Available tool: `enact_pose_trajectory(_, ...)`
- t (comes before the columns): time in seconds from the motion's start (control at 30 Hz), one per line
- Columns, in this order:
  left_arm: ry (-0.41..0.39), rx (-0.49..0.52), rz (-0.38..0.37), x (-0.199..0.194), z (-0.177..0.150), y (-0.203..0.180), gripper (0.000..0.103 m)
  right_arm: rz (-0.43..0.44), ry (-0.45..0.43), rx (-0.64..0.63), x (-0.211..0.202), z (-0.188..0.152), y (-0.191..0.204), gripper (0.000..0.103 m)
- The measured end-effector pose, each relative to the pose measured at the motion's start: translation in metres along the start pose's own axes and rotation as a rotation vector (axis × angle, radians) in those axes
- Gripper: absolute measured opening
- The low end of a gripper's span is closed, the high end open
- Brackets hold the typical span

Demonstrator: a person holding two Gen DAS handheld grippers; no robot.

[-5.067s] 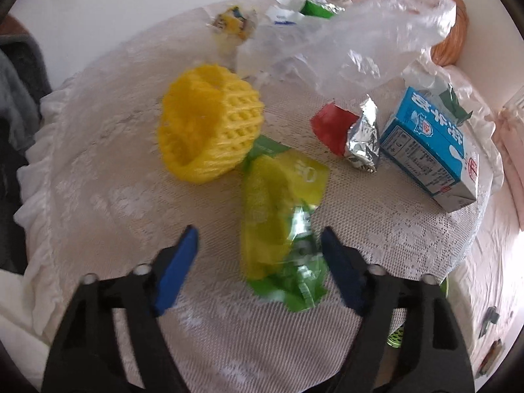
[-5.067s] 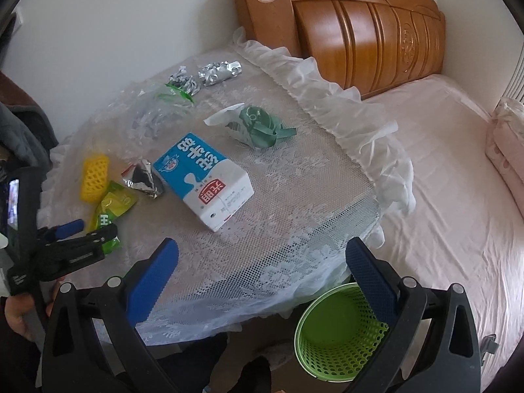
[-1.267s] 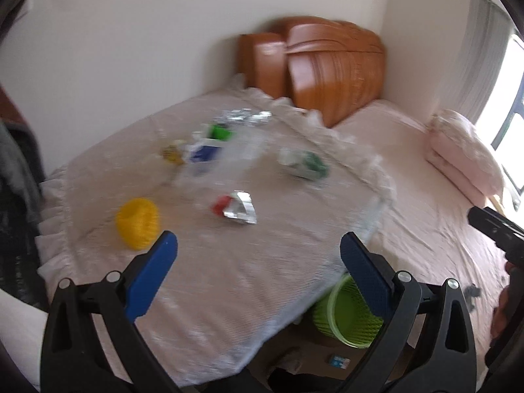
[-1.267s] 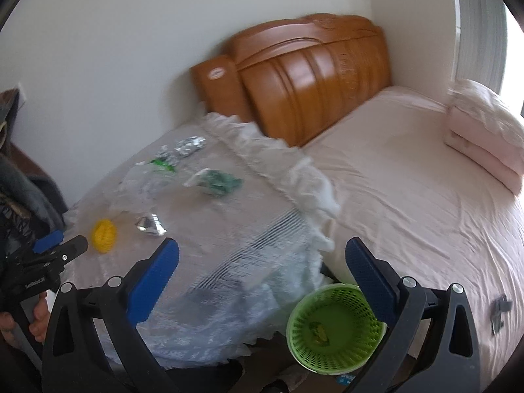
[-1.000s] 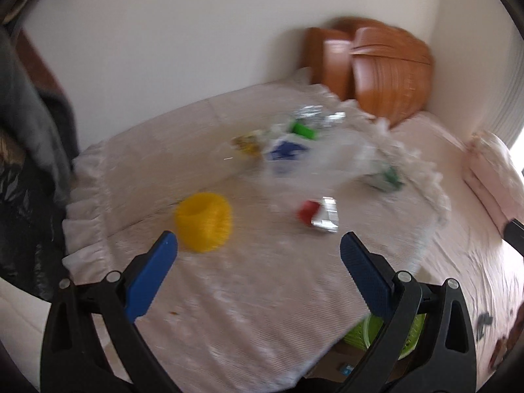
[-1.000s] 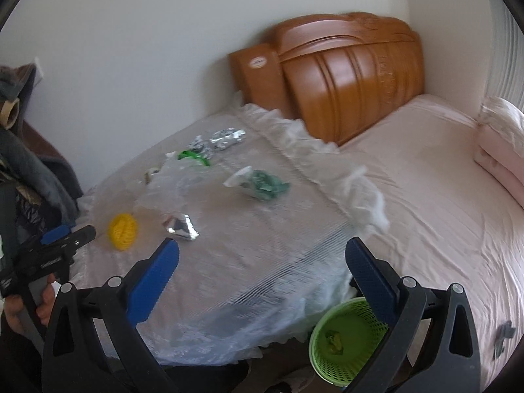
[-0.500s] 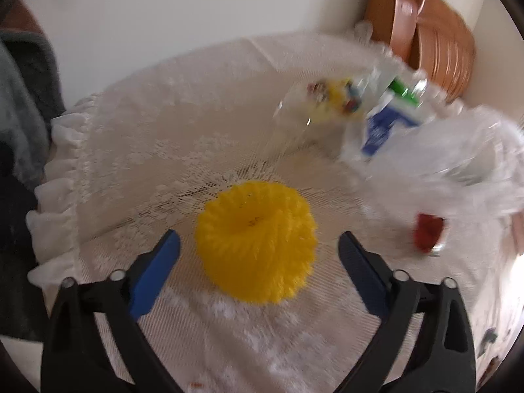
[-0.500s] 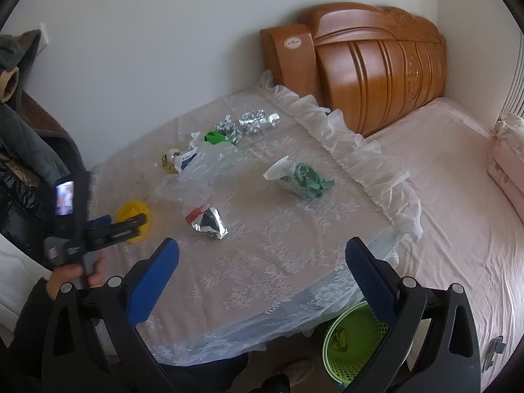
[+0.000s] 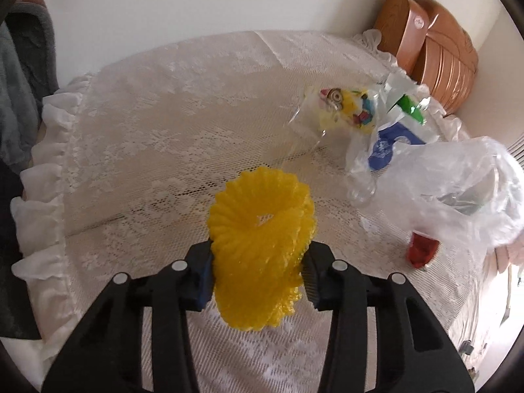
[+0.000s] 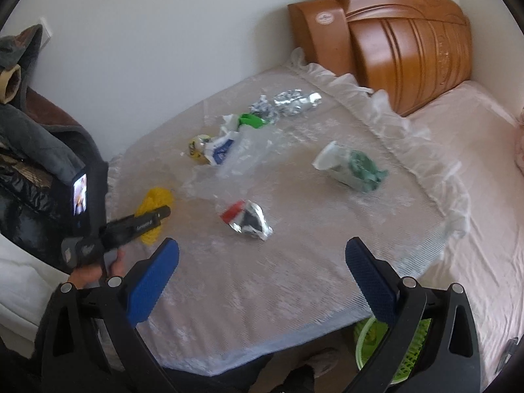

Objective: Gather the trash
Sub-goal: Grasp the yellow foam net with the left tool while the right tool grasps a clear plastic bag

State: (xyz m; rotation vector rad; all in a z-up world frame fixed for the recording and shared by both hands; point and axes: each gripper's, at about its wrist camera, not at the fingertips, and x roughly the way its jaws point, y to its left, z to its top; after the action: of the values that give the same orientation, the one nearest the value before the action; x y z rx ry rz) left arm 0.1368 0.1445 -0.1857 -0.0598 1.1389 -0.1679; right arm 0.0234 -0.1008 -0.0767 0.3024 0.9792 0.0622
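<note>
The left gripper [image 9: 258, 271] is closing its jaws on the squashed yellow foam net sleeve [image 9: 260, 245], which sits on the table with the white lace cloth [image 9: 157, 131]. The right gripper [image 10: 262, 281] hangs over the table edge with its jaws wide and nothing between them. Close by the sleeve lie a crumpled clear plastic bag [image 9: 458, 190], a red and silver foil wrapper [image 10: 247, 219] and a blue and white carton [image 9: 383, 150]. The green mesh bin [image 10: 406, 353] stands on the floor, half hidden by the table and the right gripper
</note>
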Motion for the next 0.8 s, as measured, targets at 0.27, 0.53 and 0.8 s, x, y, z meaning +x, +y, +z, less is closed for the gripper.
enact_pose_trajectory(0.27, -0.042, 0.019, -0.024, -0.05, -0.016, 0.0, 0.042, 0.052, 0.031, 0.188, 0.063, 0.054, -0.013, 0.101)
enact_pose_trajectory(0.53, -0.079, 0.044, -0.046, -0.087, -0.03, 0.002, 0.042, 0.197, 0.127, 0.277, 0.115, 0.058, -0.01, 0.022)
enact_pose_trajectory(0.8, -0.112, 0.09, -0.071, -0.1, -0.021, -0.018, 0.042, 0.216, -0.082, 0.175, 0.044, 0.068, -0.004, 0.007)
